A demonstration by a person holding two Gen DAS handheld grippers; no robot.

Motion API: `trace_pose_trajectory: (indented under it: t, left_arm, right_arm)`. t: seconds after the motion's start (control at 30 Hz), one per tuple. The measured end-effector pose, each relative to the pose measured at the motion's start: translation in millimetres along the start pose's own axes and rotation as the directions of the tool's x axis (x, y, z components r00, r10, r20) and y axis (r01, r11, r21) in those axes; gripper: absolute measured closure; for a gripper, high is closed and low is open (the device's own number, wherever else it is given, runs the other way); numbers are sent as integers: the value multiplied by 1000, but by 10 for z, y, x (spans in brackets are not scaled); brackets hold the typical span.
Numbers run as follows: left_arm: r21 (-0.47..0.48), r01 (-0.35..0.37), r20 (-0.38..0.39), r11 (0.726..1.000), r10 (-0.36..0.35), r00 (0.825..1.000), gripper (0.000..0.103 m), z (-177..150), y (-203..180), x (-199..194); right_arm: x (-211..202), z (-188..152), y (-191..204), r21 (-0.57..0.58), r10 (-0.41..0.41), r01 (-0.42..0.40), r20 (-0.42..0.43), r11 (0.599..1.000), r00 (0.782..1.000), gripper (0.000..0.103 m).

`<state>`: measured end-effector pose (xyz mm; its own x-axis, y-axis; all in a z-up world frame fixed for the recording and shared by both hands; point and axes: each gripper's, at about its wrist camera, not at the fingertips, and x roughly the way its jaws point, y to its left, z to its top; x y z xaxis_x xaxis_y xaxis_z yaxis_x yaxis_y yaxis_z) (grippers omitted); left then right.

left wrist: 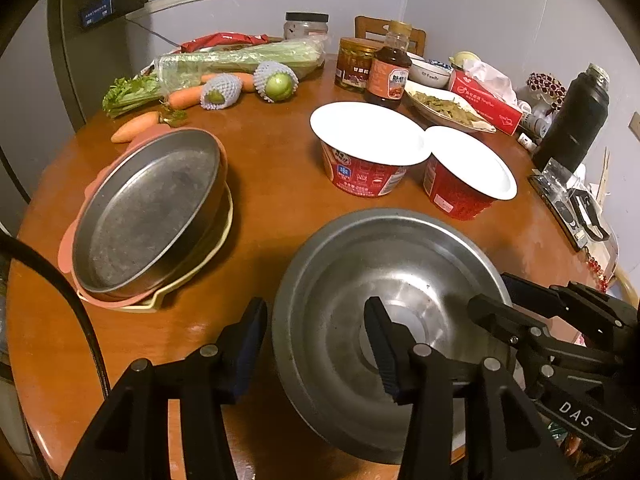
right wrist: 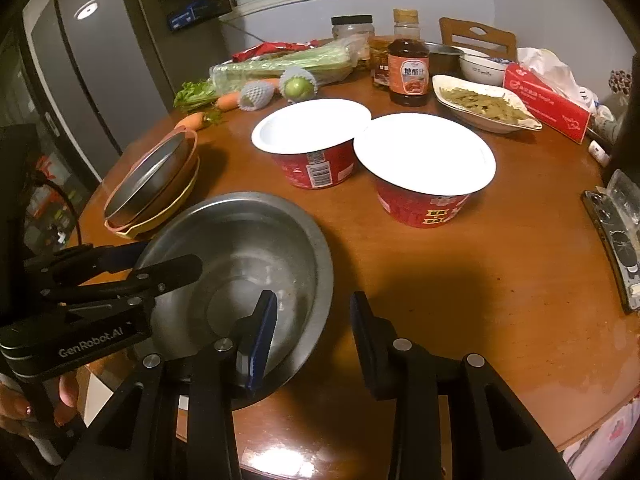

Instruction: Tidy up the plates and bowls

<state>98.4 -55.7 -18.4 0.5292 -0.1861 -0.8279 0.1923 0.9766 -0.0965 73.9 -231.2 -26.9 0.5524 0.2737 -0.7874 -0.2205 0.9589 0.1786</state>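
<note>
Steel on the left: a shallow metal pan (left wrist: pixel 148 212) sits nested, empty, atop a pink dish and a yellow one, a stack already gathered at the edge of the wooden surface (left wrist: pixel 272 184). Just right of it the big steel bowl (left wrist: pixel 384 312), also empty, rests flat, with the left tongs (left wrist: pixel 316 344) and right tongs (right wrist: pixel 314 328) each straddling a side of its rim, jaws parted and not pinching. Beyond stand two red noodle tubs (left wrist: pixel 370 148), lids sealed.
</note>
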Motion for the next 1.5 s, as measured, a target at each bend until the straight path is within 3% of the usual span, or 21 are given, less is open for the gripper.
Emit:
trace_pose_trajectory:
  t: [0.43,1.0,1.5]
  left_arm:
    - [3,-17,28,1000,17,999,52,191,6,-99]
    - [-18,-18,48,1000,19,999,52,660,39,-72]
    - [-61,14,11,998,-13,1000,52,1081,52,278]
  right_arm:
    - [-123,107,-51,8,1,-1,33,1000,999,64]
    - [-121,675,-86,-33,-5,7,68,999,998,64]
    - [258,1230,-266,-71,-59,64,72,995,996,64]
